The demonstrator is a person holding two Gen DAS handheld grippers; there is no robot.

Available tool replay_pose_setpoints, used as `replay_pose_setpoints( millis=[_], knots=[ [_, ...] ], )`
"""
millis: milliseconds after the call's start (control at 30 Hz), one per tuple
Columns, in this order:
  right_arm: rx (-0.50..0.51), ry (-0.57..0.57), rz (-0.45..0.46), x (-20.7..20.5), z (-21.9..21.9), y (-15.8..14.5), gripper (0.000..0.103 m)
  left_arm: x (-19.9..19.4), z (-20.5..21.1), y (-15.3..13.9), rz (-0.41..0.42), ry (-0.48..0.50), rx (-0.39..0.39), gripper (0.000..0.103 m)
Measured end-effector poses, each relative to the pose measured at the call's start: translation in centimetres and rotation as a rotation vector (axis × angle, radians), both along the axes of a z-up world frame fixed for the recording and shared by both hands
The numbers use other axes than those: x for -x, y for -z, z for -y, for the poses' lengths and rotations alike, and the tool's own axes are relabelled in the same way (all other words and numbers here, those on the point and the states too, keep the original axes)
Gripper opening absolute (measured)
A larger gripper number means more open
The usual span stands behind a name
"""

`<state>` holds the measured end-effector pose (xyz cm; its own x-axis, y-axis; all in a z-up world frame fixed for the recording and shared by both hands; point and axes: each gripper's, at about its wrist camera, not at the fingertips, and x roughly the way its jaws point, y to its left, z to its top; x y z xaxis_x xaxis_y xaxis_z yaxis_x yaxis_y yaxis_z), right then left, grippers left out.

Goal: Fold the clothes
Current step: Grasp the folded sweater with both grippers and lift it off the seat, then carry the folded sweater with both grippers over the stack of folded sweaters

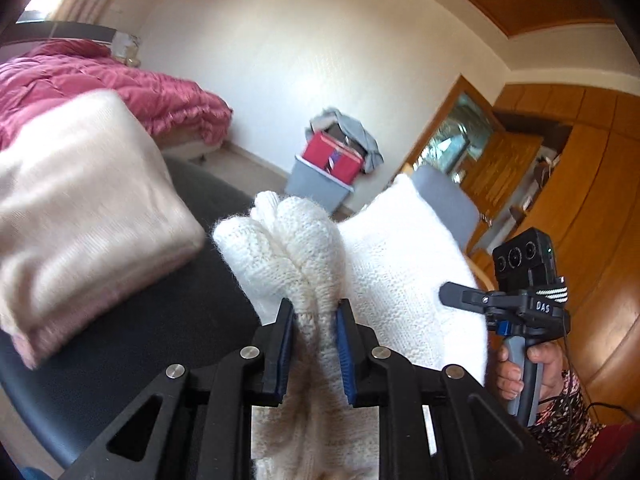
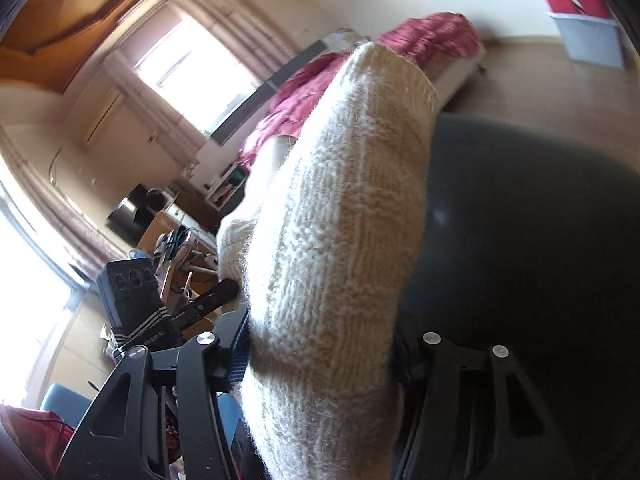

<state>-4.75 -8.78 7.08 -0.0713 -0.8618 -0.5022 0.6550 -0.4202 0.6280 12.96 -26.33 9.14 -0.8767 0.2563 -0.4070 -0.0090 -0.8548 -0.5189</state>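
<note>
Left gripper (image 1: 314, 312): blue pads clamped on a bunched fold of the cream knitted sweater (image 1: 304, 240). Right gripper (image 2: 320, 344): fingers clamped on a thicker fold (image 2: 340, 220). Sweater raised over the black round table (image 1: 160, 320); folded pale pink garment (image 1: 80, 208) at 10 o'clock.

A cream cable-knit sweater (image 1: 304, 248) hangs bunched and lifted above the dark counter (image 1: 168, 320), beside a folded pale pink sweater (image 1: 80, 208) lying on it.

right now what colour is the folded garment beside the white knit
Pale pink folded garment, clearest in the left wrist view.
</note>
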Motion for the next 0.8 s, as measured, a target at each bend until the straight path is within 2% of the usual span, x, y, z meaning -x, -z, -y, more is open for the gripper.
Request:
replay_pose_setpoints(
  millis=[200, 333, 467, 567, 633, 800],
  knots=[
    [0.05, -0.103, -0.041, 1.9, 6.6, -3.5, 0.058, -2.5, 8.5, -4.3, -0.095, -0.143, 0.0, 0.019],
    [0.1, -0.202, -0.102, 3.2, 10.1, -5.7, 0.058, -3.5, 13.7, -7.2, -0.158, -0.252, 0.011, 0.019],
    [0.14, -0.281, -0.134, 4.9, 16.1, -6.7, 0.058, -3.1, 18.7, -7.8, -0.18, -0.352, 0.014, 0.019],
    [0.139, -0.319, -0.132, 5.8, 18.8, -5.8, 0.058, -2.6, 21.7, -7.0, -0.166, -0.409, 0.002, 0.019],
    [0.127, -0.343, -0.137, 6.2, 21.0, -4.8, 0.058, -2.1, 23.4, -5.4, -0.149, -0.443, -0.021, 0.019],
    [0.053, -0.38, -0.111, 8.9, 25.7, -1.5, 0.058, -1.2, 24.8, 1.2, -0.08, -0.463, -0.129, 0.019]
  ],
)
